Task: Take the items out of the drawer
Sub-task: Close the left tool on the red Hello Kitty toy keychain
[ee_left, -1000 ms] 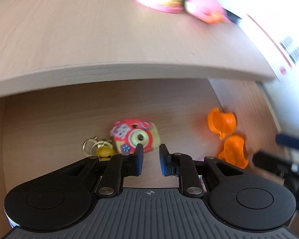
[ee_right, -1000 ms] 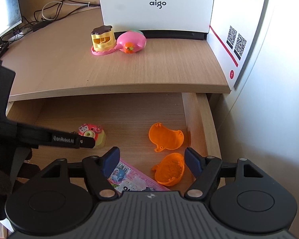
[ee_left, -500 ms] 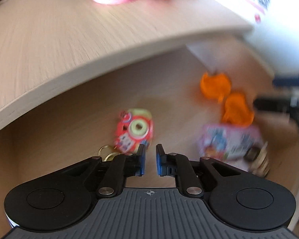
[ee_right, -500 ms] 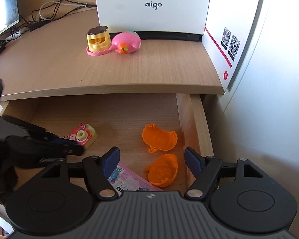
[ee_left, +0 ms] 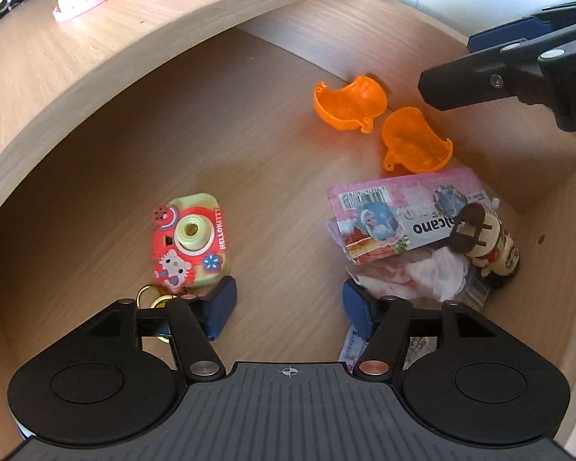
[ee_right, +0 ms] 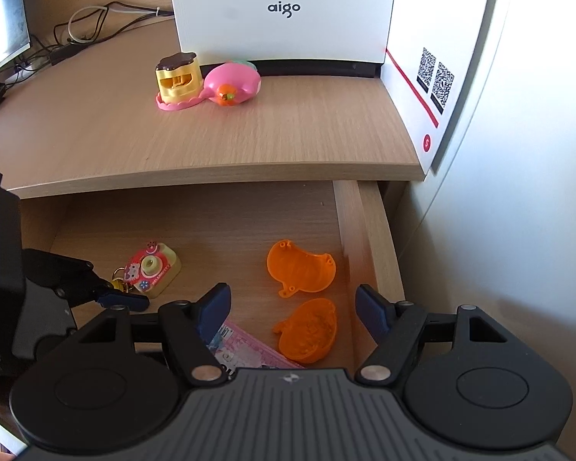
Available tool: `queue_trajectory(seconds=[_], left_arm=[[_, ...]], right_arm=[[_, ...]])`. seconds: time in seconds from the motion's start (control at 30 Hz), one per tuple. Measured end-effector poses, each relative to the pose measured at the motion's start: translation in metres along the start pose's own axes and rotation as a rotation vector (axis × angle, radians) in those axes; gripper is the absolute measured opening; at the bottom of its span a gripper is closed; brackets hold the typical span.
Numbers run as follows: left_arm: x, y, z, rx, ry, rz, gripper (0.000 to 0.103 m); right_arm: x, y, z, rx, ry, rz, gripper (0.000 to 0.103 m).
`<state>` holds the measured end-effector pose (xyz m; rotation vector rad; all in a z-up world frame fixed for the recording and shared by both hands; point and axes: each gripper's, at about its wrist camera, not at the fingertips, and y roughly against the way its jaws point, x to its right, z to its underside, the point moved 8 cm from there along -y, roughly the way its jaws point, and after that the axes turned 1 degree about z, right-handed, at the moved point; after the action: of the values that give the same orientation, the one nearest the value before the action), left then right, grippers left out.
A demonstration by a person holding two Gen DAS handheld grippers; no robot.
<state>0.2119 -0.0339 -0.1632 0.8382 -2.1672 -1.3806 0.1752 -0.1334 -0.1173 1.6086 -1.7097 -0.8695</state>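
The wooden drawer [ee_right: 364, 230] stands pulled out under the desk. Inside lie a red-and-yellow toy camera [ee_left: 192, 244] [ee_right: 151, 269] with a key ring, two orange shell halves [ee_left: 349, 101] [ee_left: 416, 140] [ee_right: 301, 269] [ee_right: 311, 330], a pink printed packet [ee_left: 407, 213] [ee_right: 245, 353] and a small brown-and-cream figure [ee_left: 487, 240]. My left gripper [ee_left: 286, 309] hangs open over the drawer floor, between the camera and the packet, holding nothing. My right gripper [ee_right: 292, 307] is open above the orange halves at the drawer's right side.
On the desk top sit a yellow pudding-shaped toy [ee_right: 178, 80] on a pink base and a pink round toy [ee_right: 232, 84], in front of a white aigo box [ee_right: 284, 7]. Cables and a monitor [ee_right: 0, 19] are at the back left. A white wall stands to the right.
My left gripper has gone from nearly shut to open and dropped lower into the drawer, turning right so the packet and figure show. The right gripper has stayed open, almost still.
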Motion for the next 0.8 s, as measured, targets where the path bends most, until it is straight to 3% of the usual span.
queue_trajectory(seconds=[0.03,0.1,0.17,0.3,0.57,0.7,0.8], left_arm=[[-0.003,0.004,0.000,0.010,0.030,0.009,0.046],[-0.012,0.023,-0.004,0.101,0.085,-0.010,0.040],[-0.022,0.035,-0.008,0.168,0.084,-0.095,0.040],[-0.041,0.023,-0.016,0.147,0.135,-0.167,0.040],[-0.058,0.013,-0.021,0.157,0.211,-0.144,0.050],[-0.070,0.012,-0.016,0.137,0.291,-0.131,0.063],[-0.071,0.010,-0.016,0.134,0.302,-0.119,0.064]], right_arm=[[0.001,0.000,0.000,0.000,-0.002,0.002,0.073],[0.001,0.001,-0.001,0.004,-0.002,0.005,0.073],[0.000,0.001,-0.001,0.008,0.004,0.004,0.073],[-0.001,-0.003,0.000,-0.008,0.004,-0.009,0.073],[-0.007,-0.003,0.003,-0.013,0.023,-0.022,0.073],[-0.010,-0.003,0.005,-0.019,0.034,-0.034,0.073],[-0.011,-0.005,0.006,-0.029,0.032,-0.035,0.073]])
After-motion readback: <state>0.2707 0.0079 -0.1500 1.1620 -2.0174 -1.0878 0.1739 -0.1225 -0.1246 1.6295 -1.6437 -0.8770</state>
